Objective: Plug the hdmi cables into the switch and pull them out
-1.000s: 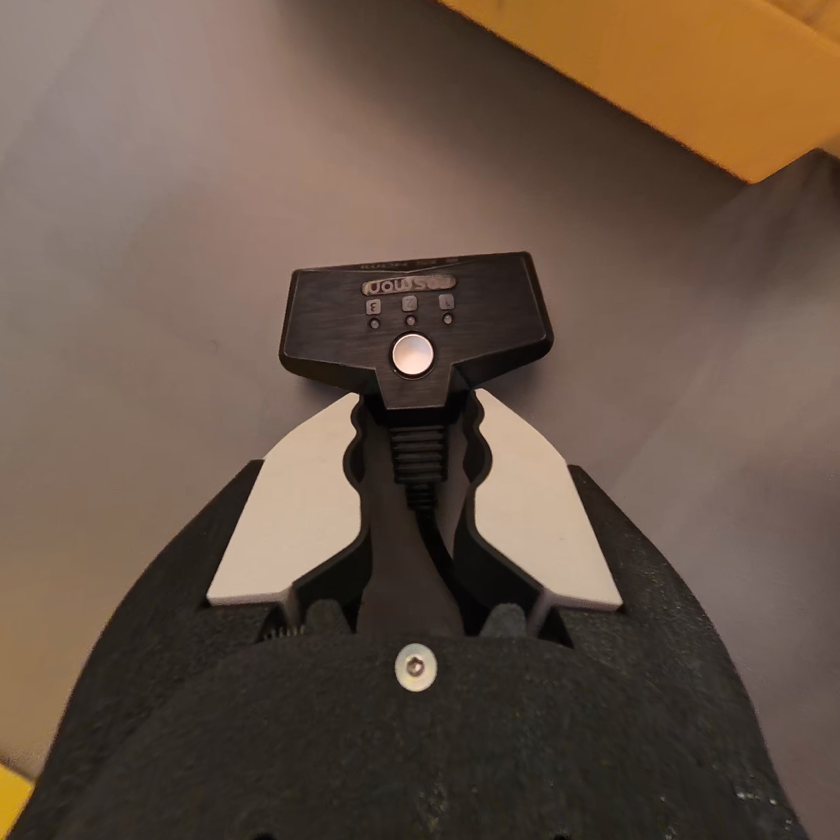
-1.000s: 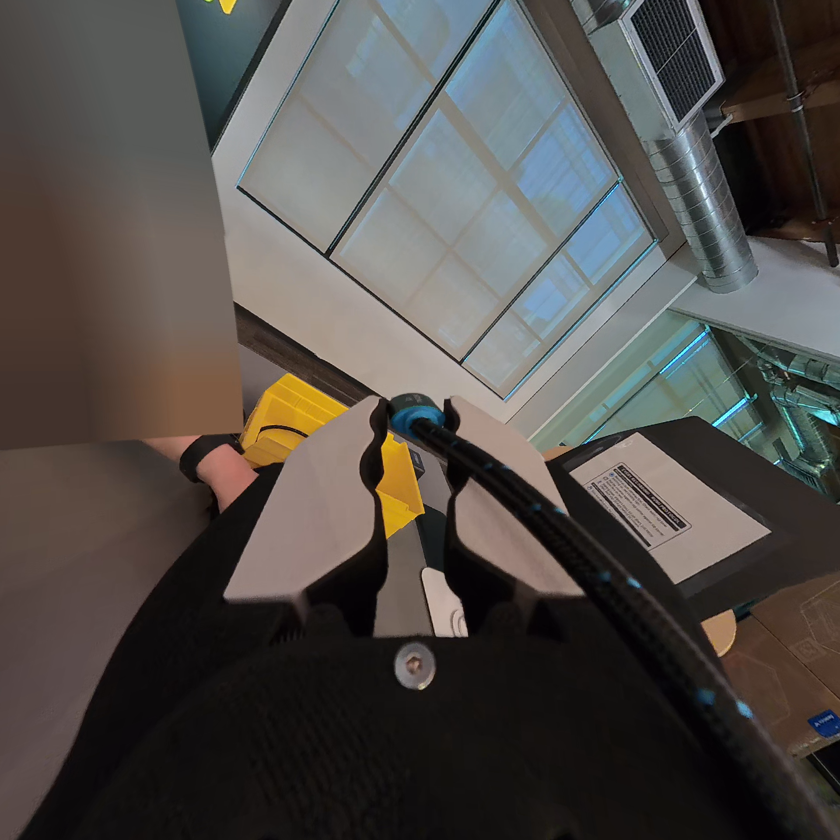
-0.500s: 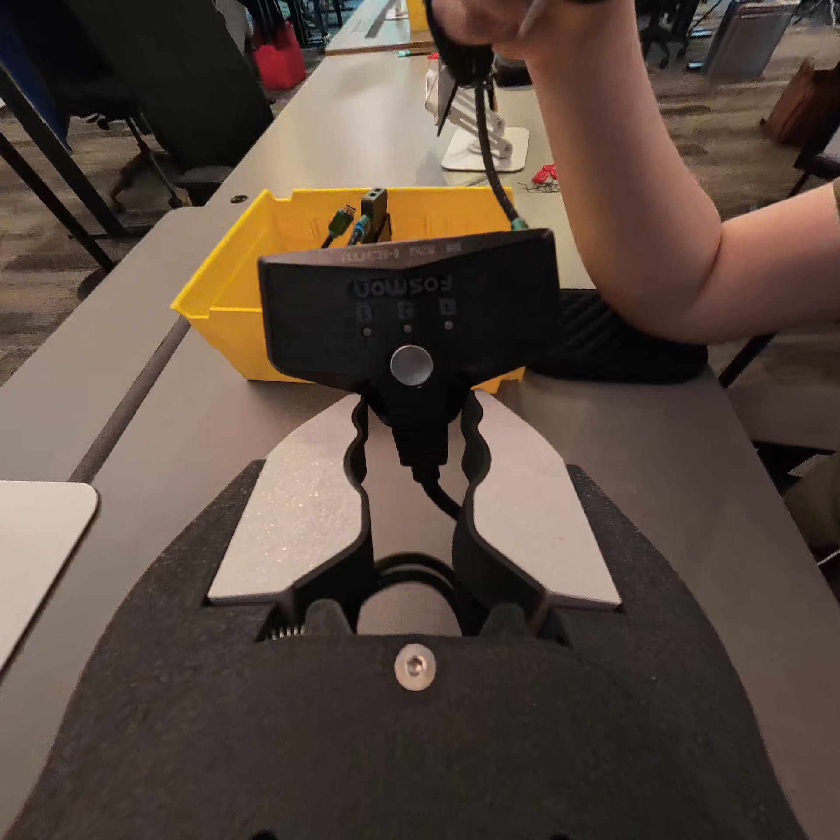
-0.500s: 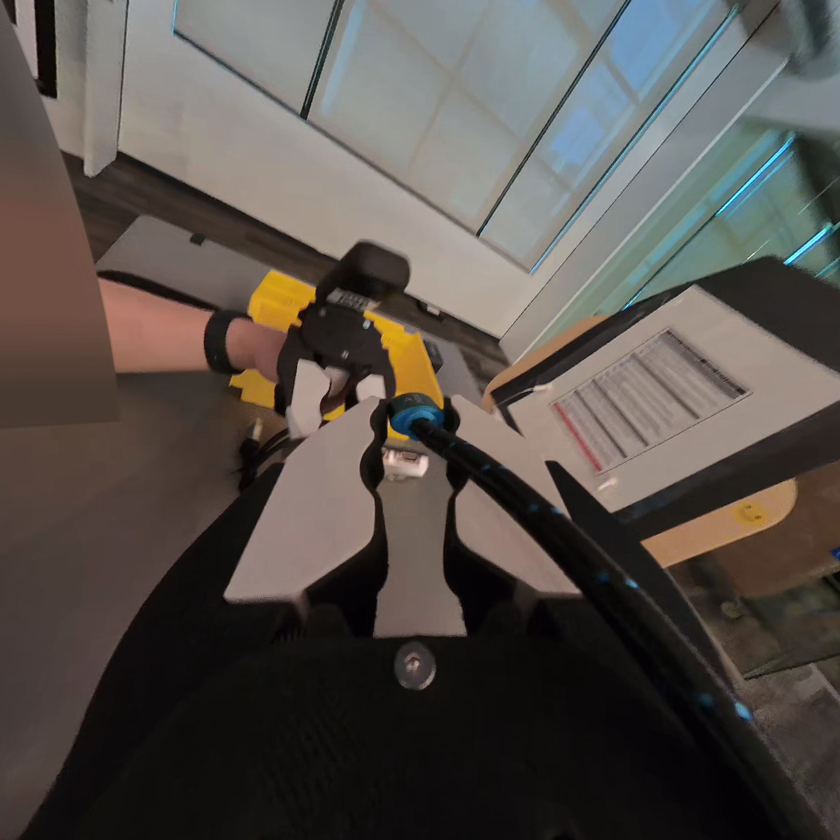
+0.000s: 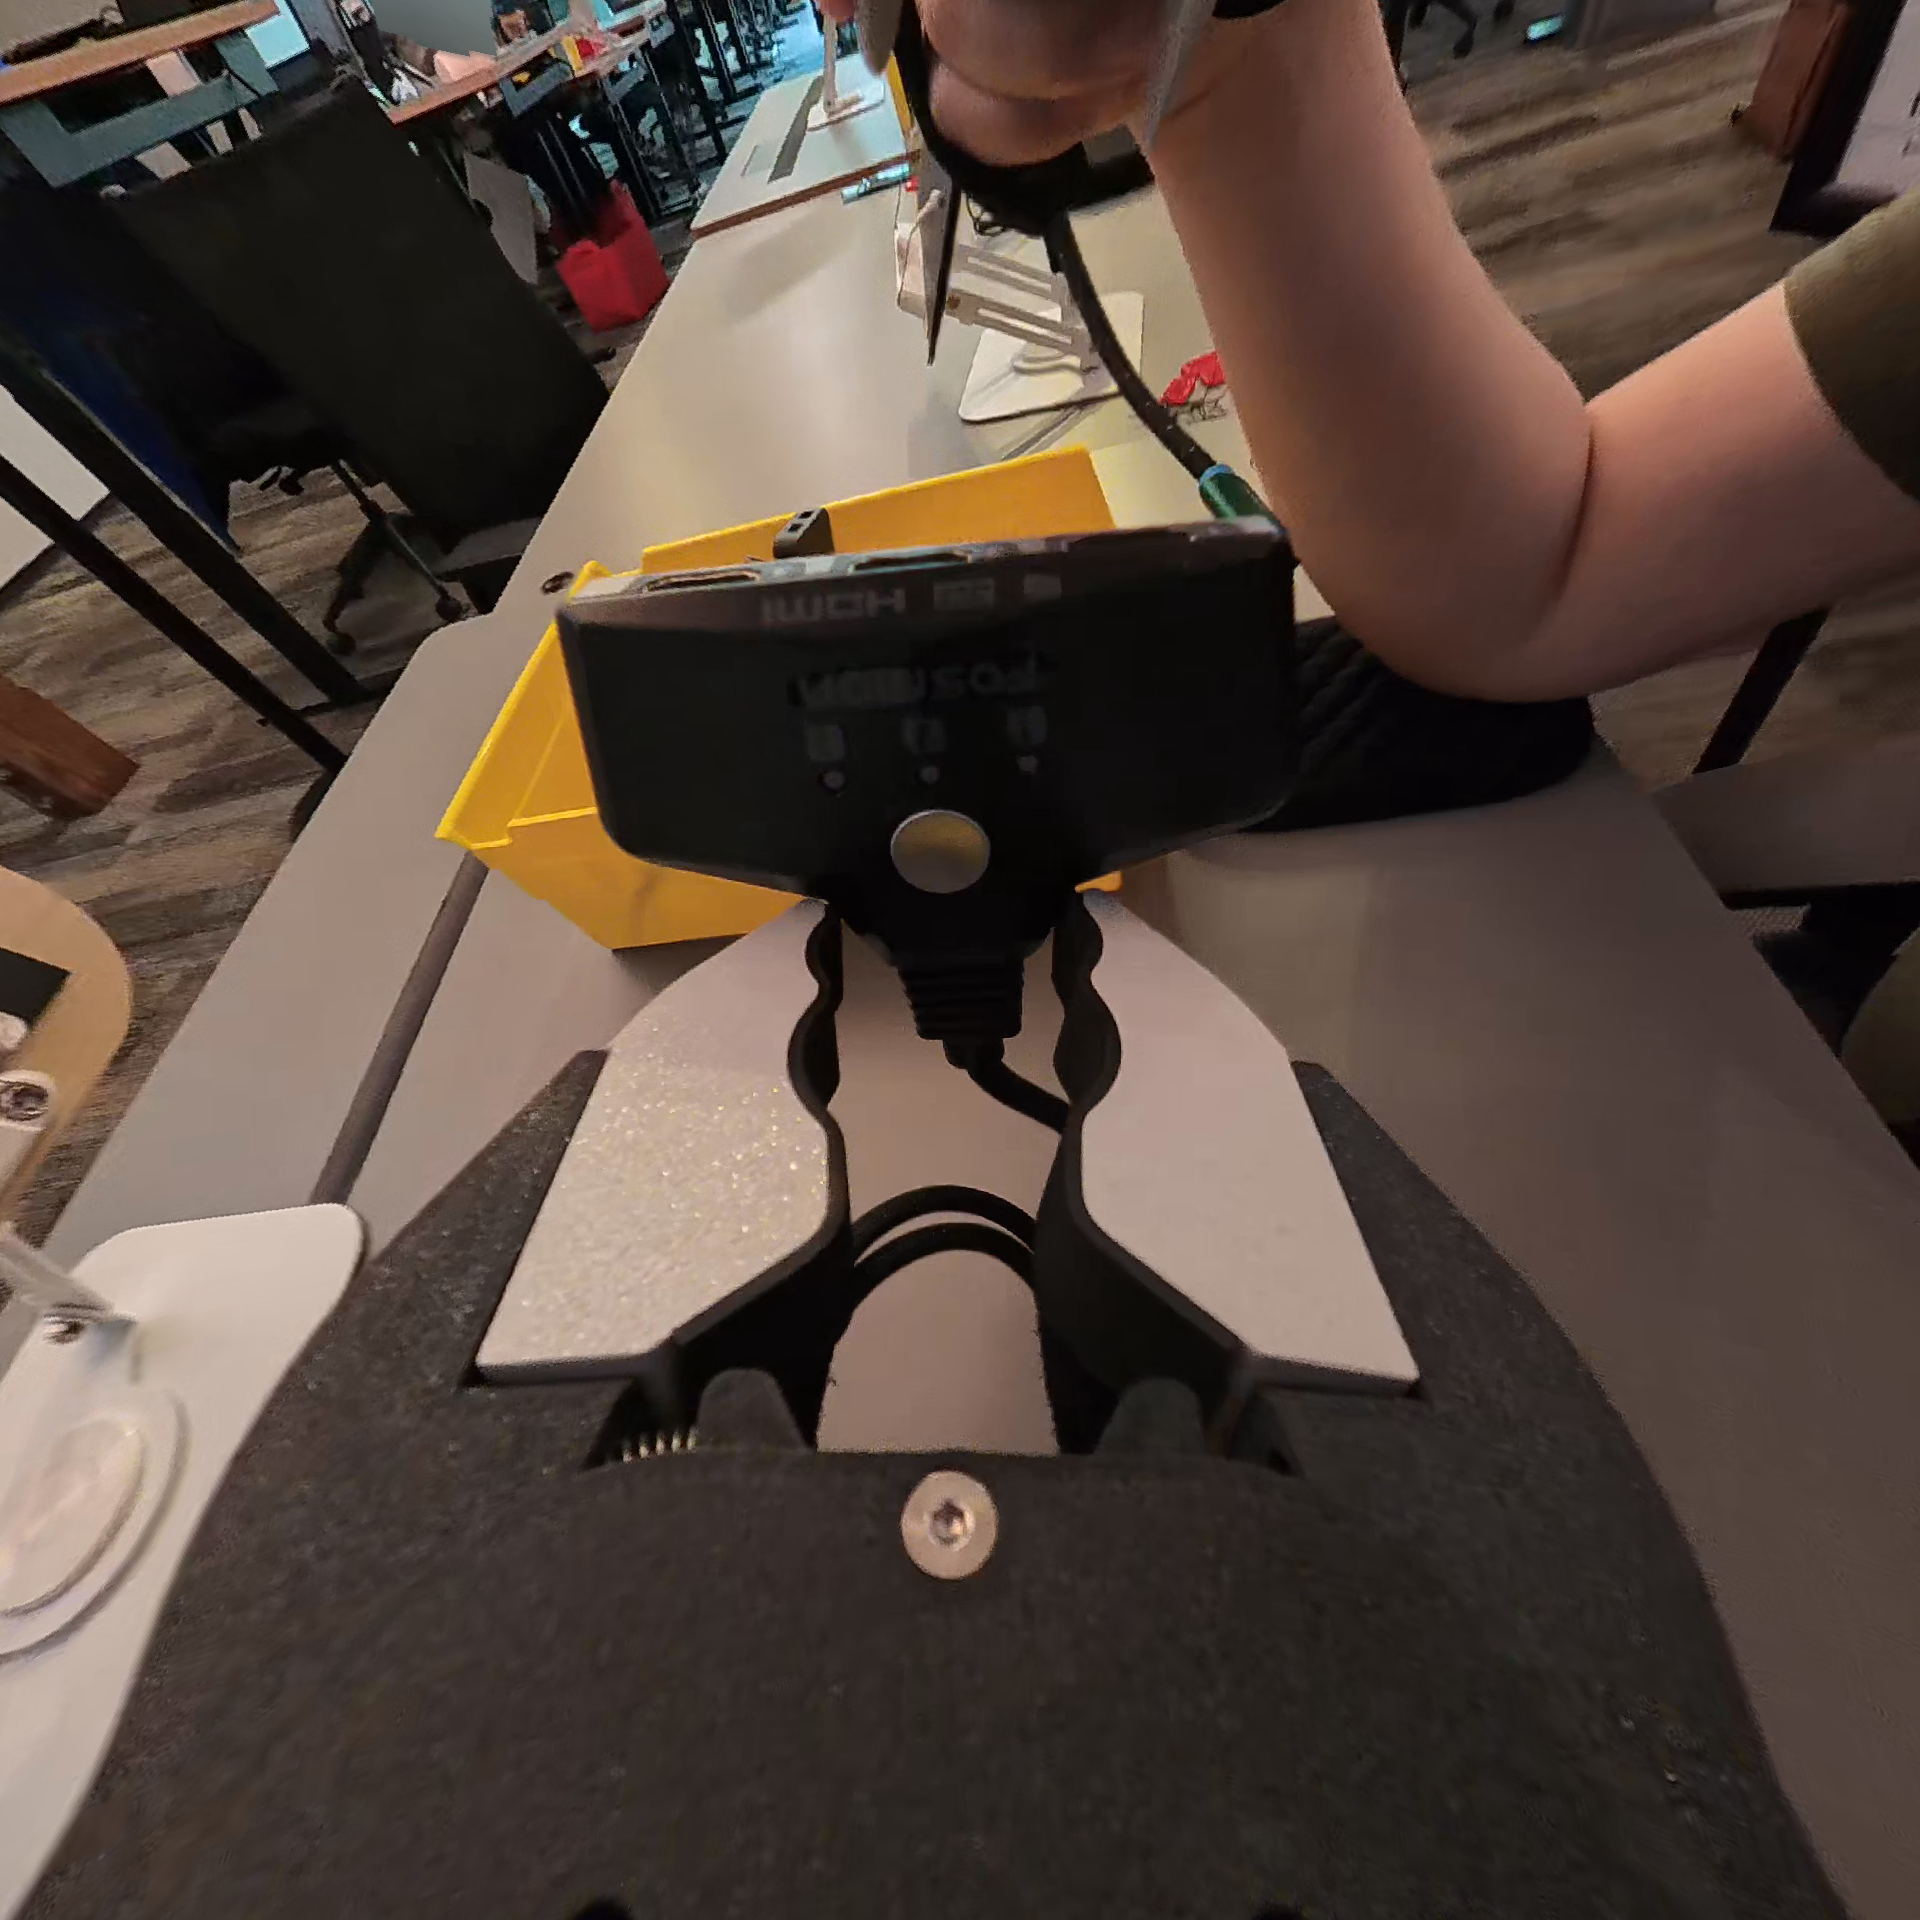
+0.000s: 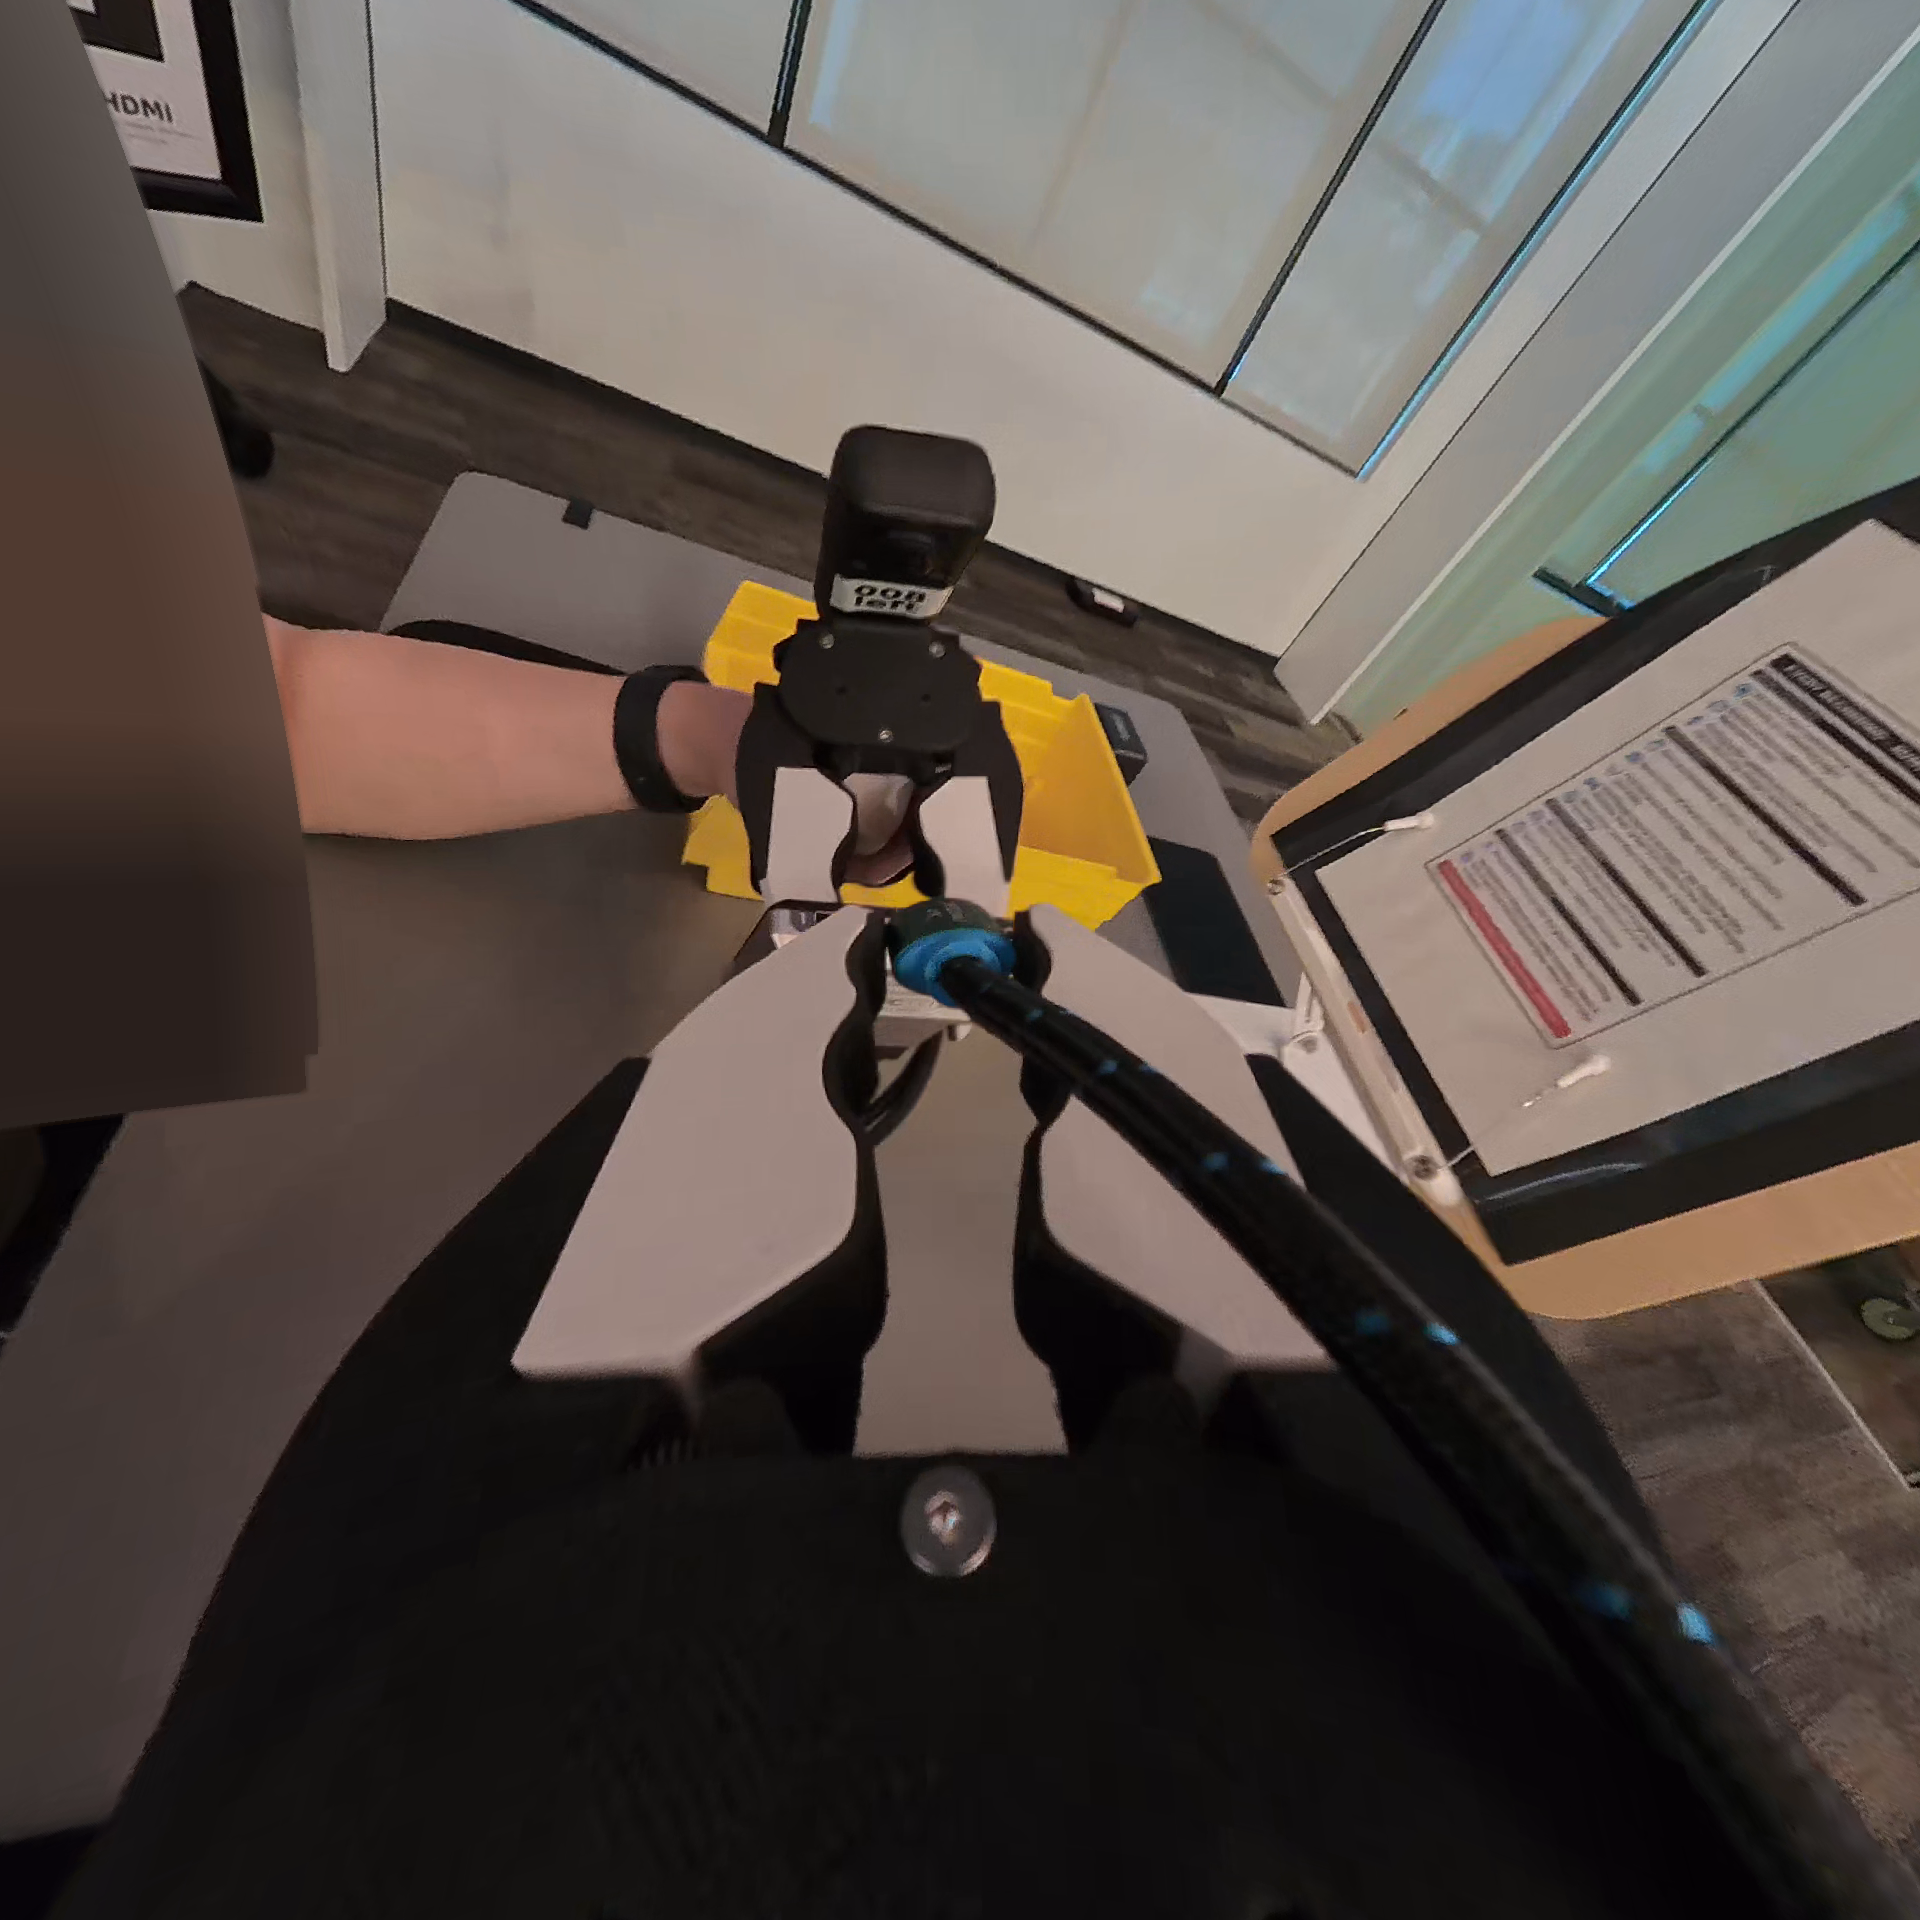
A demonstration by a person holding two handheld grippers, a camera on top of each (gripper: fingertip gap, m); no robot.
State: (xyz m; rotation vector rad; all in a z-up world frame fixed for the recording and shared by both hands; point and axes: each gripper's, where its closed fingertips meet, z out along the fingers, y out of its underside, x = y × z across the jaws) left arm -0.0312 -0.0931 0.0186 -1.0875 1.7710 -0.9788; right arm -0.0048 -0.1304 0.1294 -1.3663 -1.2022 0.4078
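Clamping the switch (image 5: pixel 935 707) by its narrow neck, the left gripper (image 5: pixel 940 935) holds it lifted above the grey table (image 5: pixel 1455 1039), ports facing away toward the yellow bin (image 5: pixel 540 769). A braided cable (image 6: pixel 1247 1174) has its blue-collared plug (image 6: pixel 940 945) pinched in the closed right gripper (image 6: pixel 943 951), tip at the switch's far right port; whether seated, cannot tell. A forearm (image 5: pixel 1403 416) crosses above the bin.
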